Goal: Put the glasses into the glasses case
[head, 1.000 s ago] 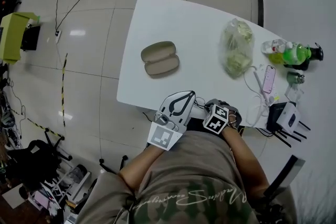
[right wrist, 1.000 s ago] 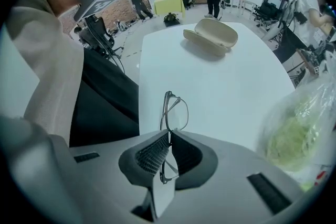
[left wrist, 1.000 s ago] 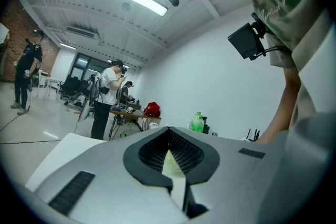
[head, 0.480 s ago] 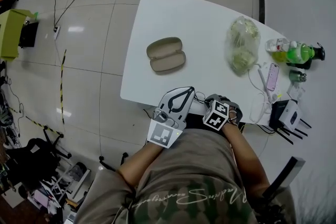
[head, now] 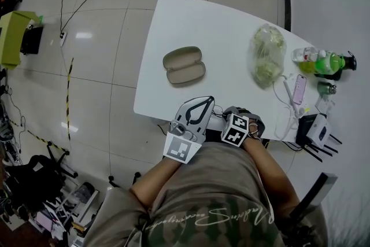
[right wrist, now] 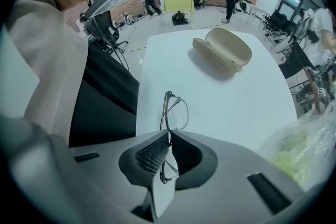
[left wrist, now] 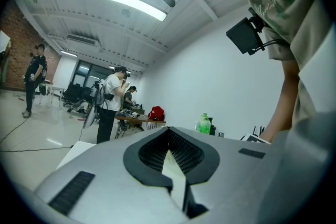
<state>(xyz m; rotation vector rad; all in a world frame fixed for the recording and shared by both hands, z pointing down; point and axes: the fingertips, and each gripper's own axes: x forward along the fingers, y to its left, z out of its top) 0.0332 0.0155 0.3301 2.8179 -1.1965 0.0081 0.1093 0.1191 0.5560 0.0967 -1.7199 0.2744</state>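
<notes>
At near table (head: 219,26) edge, against torso: right gripper (right wrist: 169,136) clamped on glasses (right wrist: 175,113), lens jutting forward; left gripper (left wrist: 169,134) beside it, jaws together, empty, tilted upward. Case (head: 184,65) open, farther left.

glasses (right wrist: 176,112) partly hidden inside right gripper (right wrist: 168,135)

bare table (head: 191,23) around open glasses case (head: 184,65), bag (head: 267,55) well apart at right
</notes>
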